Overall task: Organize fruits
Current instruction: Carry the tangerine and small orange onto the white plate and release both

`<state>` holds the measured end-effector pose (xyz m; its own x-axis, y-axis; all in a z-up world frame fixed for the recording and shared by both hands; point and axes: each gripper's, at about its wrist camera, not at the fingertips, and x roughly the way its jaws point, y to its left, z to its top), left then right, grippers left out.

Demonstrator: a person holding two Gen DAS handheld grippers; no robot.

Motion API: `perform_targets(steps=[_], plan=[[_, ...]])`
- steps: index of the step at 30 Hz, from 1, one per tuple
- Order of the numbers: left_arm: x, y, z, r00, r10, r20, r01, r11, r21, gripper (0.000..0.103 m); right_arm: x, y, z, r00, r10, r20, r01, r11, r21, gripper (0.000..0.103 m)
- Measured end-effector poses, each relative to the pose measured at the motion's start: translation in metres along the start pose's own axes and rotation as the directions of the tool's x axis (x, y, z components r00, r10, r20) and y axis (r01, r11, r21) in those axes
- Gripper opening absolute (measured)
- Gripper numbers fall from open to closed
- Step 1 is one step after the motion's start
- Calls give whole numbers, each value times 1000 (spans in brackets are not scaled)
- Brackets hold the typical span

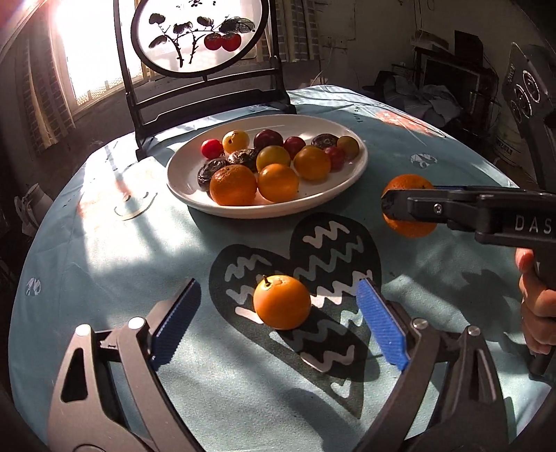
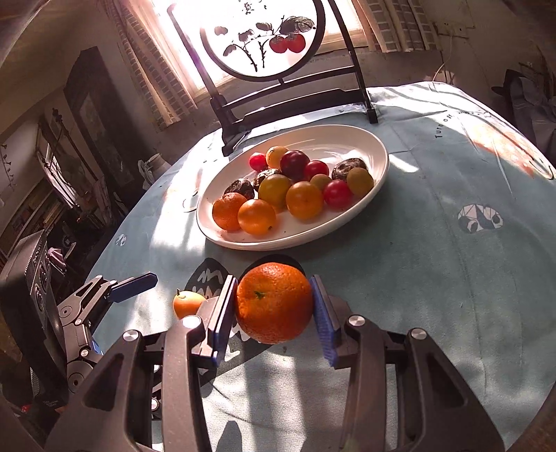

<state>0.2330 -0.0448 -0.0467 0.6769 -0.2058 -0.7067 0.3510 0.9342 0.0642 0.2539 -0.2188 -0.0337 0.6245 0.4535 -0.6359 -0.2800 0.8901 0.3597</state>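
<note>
Worktop (image 1: 121,250): round, covered by a pale blue cloth printed with a black heart bearing white zigzags (image 1: 333,243). At its far edge stands a dark wooden frame holding a round painted panel of red fruit on a branch (image 1: 199,33).

White oval ceramic plate (image 1: 184,180) sits between that frame and the heart print. It holds a heap of fruit: oranges at the near rim, yellow and red small fruits behind, and several dark wrinkled ones among them.

Left gripper (image 1: 278,320): black frame, blue ribbed pads, jaws spread wide. A small smooth orange fruit with a short stem (image 1: 281,301) rests on the heart print between the pads, touching neither.

Right gripper (image 2: 274,313): same build, jaws pinching a large rough-skinned orange (image 2: 274,302) from both sides. In the left wrist view this orange (image 1: 410,205) is to the right of the plate; whether it clears the cloth cannot be told. The person's right hand (image 1: 537,313) grips the handle.
</note>
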Motion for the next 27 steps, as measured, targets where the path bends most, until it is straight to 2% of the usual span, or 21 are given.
perform_targets(steps=[7, 9, 11, 18, 21, 24, 27], plan=[[24, -1, -5, 995, -9, -95, 9, 1000, -6, 52, -3, 0, 0, 1000, 0, 10, 0, 1000, 0, 43], [25, 1, -5, 995, -30, -97, 29, 999, -22, 42, -3, 0, 0, 1000, -1, 10, 1, 1000, -1, 43], [24, 1, -6, 996, -14, -94, 12, 1000, -21, 37, -3, 0, 1, 1000, -4, 12, 4, 1000, -3, 43], [19, 2, -6, 995, -24, -95, 20, 999, -43, 37, -3, 0, 0, 1000, -9, 13, 9, 1000, -8, 43], [9, 3, -2, 997, -25, -68, 22, 999, -42, 37, -4, 2, 0, 1000, 12, 7, -12, 1000, -8, 43], [-5, 9, 12, 999, -36, -30, 35, 998, -44, 37, -4, 6, 5, 999, 45, 12, -45, 999, -25, 43], [-10, 22, 38, 999, -40, 7, 41, 997, -64, 37, -8, 8, 19, 997, 31, 74, -26, 998, -65, 43]])
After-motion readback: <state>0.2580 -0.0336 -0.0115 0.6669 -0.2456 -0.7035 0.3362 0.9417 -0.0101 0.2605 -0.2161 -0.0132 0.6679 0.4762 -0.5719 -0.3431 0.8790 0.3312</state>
